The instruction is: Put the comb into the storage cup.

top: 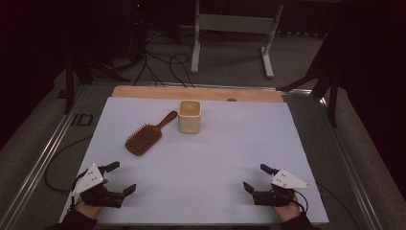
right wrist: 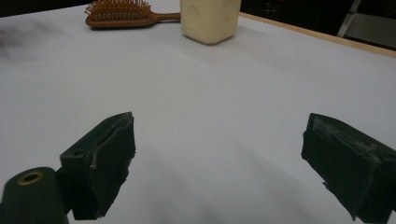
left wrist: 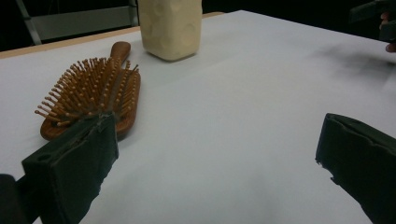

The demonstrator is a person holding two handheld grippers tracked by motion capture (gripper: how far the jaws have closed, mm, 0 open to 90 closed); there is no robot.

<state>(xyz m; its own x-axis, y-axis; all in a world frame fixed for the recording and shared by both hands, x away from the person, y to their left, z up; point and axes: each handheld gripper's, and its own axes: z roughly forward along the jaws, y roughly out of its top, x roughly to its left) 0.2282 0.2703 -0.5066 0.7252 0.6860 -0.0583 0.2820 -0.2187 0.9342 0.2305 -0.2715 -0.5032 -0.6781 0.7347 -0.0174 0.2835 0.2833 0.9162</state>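
A brown wooden hairbrush (top: 145, 136) lies bristles up on the white sheet, its handle pointing toward a cream square cup (top: 189, 116) that stands upright just right of it. In the left gripper view the hairbrush (left wrist: 93, 93) lies close ahead on the left and the cup (left wrist: 171, 27) stands farther off. The right gripper view has the hairbrush (right wrist: 122, 13) and cup (right wrist: 210, 19) far ahead. My left gripper (top: 120, 178) rests open near the front left edge, nothing between its jaws. My right gripper (top: 257, 178) rests open near the front right edge, also empty.
The white sheet (top: 225, 143) covers most of the table; a strip of wooden tabletop (top: 143, 92) shows at the far edge. Metal rails run along both sides. Cables and a white stand (top: 230, 24) lie on the floor beyond.
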